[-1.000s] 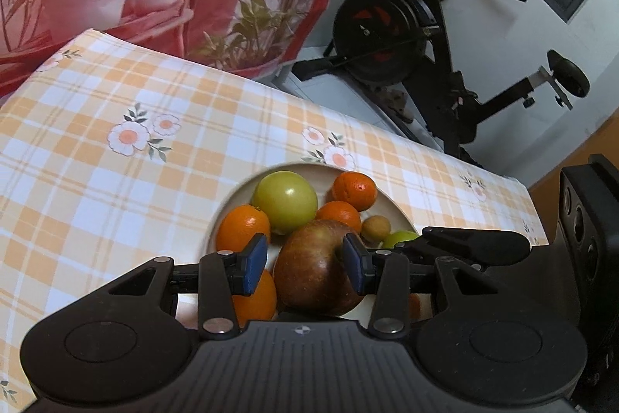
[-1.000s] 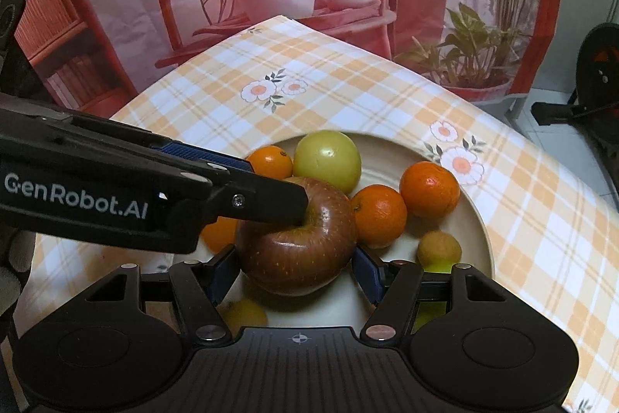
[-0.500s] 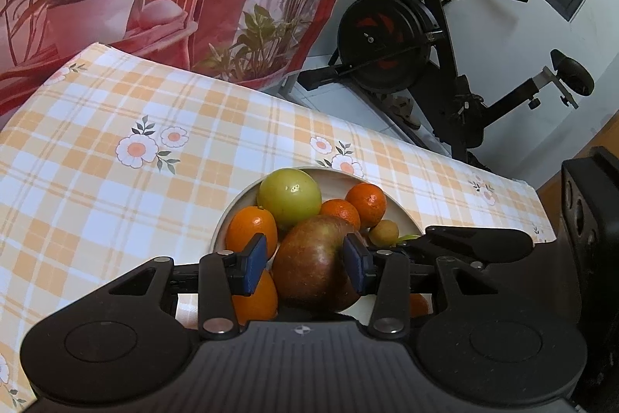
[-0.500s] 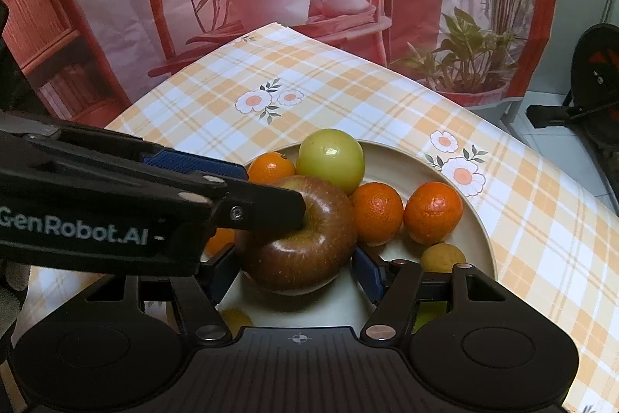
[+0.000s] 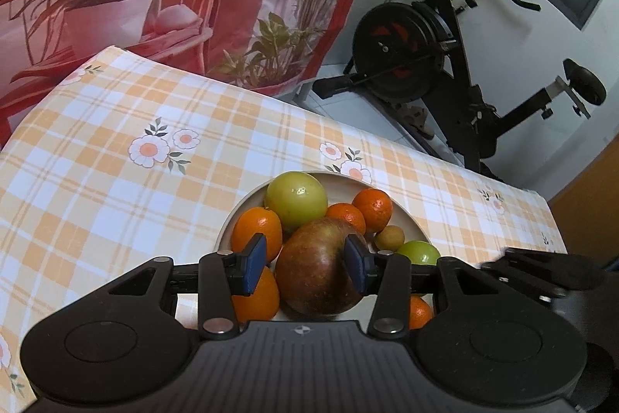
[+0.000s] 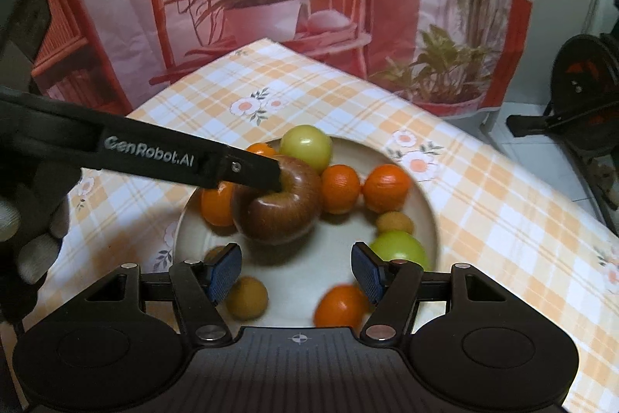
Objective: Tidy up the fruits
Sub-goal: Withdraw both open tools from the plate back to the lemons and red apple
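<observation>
At the middle of the cream plate (image 6: 427, 204): red-brown apple (image 6: 286, 215), roundish with no clear long axis, tipped, stem hollow facing up toward 10 o'clock. Reached from 9 o'clock by the left gripper (image 5: 305, 260), one black finger at that hollow; fingers set narrow either side, true pinch impossible to tell. Around it, oranges (image 6: 340, 188) at 9 and 3 o'clock, green fruit (image 6: 307, 146) at 12. At 6 o'clock, right gripper (image 6: 296, 275), fingers wide and empty. Beneath all, checked worktop (image 5: 96, 180).
</observation>
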A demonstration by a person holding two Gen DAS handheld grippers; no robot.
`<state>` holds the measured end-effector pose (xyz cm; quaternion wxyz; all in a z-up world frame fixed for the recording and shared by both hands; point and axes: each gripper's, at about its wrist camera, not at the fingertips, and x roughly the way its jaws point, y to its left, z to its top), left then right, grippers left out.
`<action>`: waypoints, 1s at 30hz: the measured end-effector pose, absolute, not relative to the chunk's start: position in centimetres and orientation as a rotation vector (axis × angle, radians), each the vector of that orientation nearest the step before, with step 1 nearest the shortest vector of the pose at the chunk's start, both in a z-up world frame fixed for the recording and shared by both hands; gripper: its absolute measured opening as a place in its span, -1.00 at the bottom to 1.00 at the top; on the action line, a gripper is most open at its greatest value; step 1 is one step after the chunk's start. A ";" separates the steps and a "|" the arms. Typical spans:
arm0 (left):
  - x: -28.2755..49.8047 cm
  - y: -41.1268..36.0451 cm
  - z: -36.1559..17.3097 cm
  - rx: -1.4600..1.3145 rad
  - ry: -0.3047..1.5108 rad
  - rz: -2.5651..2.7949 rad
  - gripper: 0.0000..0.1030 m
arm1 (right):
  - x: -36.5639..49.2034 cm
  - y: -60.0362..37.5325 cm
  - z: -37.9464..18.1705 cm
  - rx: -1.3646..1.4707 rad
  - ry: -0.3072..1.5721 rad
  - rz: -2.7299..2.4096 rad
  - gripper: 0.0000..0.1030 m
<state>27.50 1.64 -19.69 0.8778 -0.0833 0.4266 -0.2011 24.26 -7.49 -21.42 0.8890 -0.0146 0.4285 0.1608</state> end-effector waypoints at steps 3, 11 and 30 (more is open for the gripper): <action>26.8 1.5 -19.2 -0.159 0.879 -0.413 -0.11 | 22.6 -8.8 -20.6 -0.023 0.861 0.309 0.16; 23.9 0.8 -16.9 -0.129 0.823 -0.434 -0.11 | 18.2 -11.8 -19.7 0.038 0.804 0.236 0.16; 15.6 -3.1 -16.5 -0.006 0.799 -0.540 -0.11 | 10.2 -12.6 -19.7 0.079 0.747 0.174 0.15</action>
